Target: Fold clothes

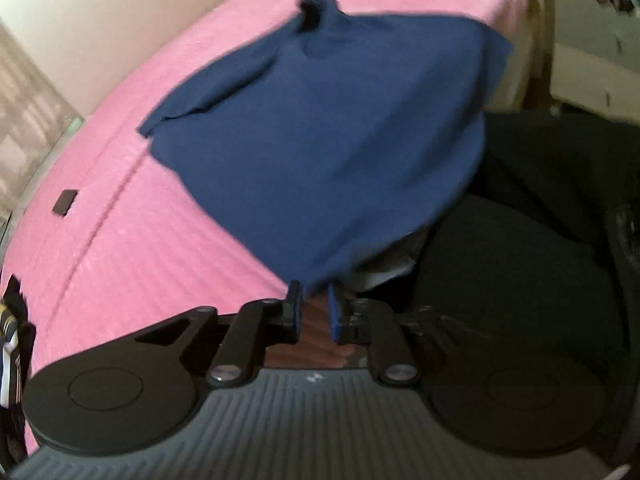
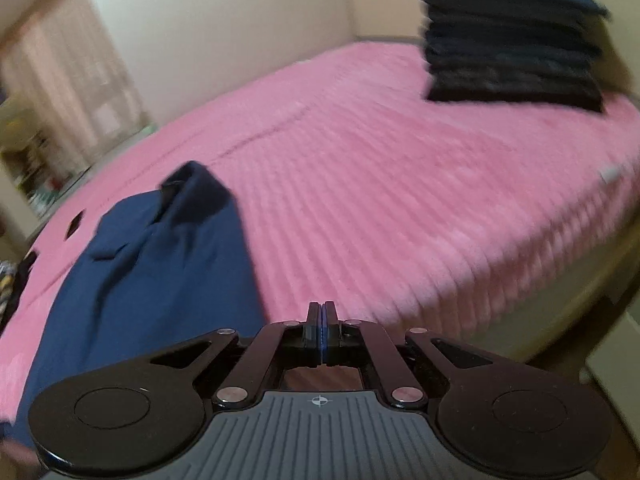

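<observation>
A blue turtleneck sweater (image 1: 320,136) lies spread on the pink bedspread (image 1: 140,208), collar at the far end, one sleeve out to the left. My left gripper (image 1: 316,292) is at the sweater's near hem, jaws a little apart, with the hem edge at its fingertips; whether it grips the cloth is unclear. In the right wrist view the sweater (image 2: 160,272) lies at the lower left. My right gripper (image 2: 322,312) is shut and empty, over the pink bedspread (image 2: 400,200) to the right of the sweater.
A stack of folded dark clothes (image 2: 512,40) sits at the far right of the bed. A small dark object (image 1: 64,202) lies on the bedspread at left. Dark trousers of the person (image 1: 540,240) are at right. A cream wall (image 2: 220,40) runs behind the bed.
</observation>
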A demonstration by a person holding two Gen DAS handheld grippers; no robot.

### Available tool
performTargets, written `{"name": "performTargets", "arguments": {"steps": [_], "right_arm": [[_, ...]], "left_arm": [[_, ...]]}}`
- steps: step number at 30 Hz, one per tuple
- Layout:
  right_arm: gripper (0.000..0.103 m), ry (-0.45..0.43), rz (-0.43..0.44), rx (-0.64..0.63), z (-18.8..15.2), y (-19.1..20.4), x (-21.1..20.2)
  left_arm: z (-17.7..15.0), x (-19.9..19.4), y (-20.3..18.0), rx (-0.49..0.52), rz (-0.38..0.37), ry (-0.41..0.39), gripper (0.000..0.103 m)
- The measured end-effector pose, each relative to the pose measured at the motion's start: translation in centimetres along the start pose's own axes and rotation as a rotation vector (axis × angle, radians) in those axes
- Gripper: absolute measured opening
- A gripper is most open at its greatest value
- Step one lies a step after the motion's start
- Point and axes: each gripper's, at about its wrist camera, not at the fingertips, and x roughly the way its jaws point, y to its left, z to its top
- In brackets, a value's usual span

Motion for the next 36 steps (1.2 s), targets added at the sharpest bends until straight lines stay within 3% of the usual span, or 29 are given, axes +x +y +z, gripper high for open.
{"name": "performTargets", "arguments": {"steps": [1,4,6,7,8,13,16,20,21,22,23,25,29,33,36], "right_arm": [[0.0,-0.004,0.006,-0.043,0.4,0.8,0.3],[0.001,-0.017,0.036,-0.179,1.9,4.1,2.2],[0.032,-0.028,0.069,-0.29,3.0,7.4,4.1],[0.077,-0.043,0.091,-0.347,3.5,9.2,5.1],[0.083,-0.057,0.113,-0.404,3.9,11.0,6.0],[0.081,-0.034,0.254,-0.764,5.9,21.8,13.7],[0.059,0.031,0.298,-0.998,5.9,28.1,20.3],[0.059,0.17,0.347,-1.199,4.7,33.4,29.3],[0.059,0.197,0.361,-1.199,4.8,33.9,31.0],[0.052,0.213,0.377,-1.181,5.1,34.1,32.2],[0.022,0.233,0.384,-1.154,6.0,34.1,33.1],[0.007,0.274,0.389,-1.091,8.7,33.9,33.6],[0.004,0.229,0.273,-1.053,16.2,32.9,32.2],[0.004,0.218,0.136,-0.848,26.8,30.3,32.3],[0.004,0.239,0.074,-0.779,32.2,28.7,34.1]], "left_arm": [[0.1,-0.4,1.0,-0.021,0.013,-0.014,0.028],[0.6,-0.8,4.4,-0.072,0.064,-0.049,0.035],[1.6,-0.1,6.7,-0.084,0.102,-0.065,0.035],[2.1,0.3,7.9,-0.089,0.121,-0.076,0.037],[2.7,0.8,9.0,-0.093,0.137,-0.085,0.037],[5.9,5.6,13.5,-0.123,0.163,-0.134,0.046],[7.6,8.7,15.8,-0.133,0.155,-0.151,0.046],[9.9,13.3,18.8,-0.152,0.123,-0.12,0.046],[10.3,14.3,19.5,-0.16,0.107,-0.102,0.046],[10.7,15.0,20.1,-0.167,0.091,-0.079,0.046],[11.0,15.3,20.6,-0.169,0.075,-0.057,0.046],[11.5,15.3,21.4,-0.167,0.045,-0.015,0.046],[13.0,14.4,24.0,-0.227,-0.025,0.034,0.048],[15.7,14.3,27.4,-0.307,-0.077,0.03,0.055],[18.1,15.9,29.3,-0.322,-0.092,0.025,0.057]]}}
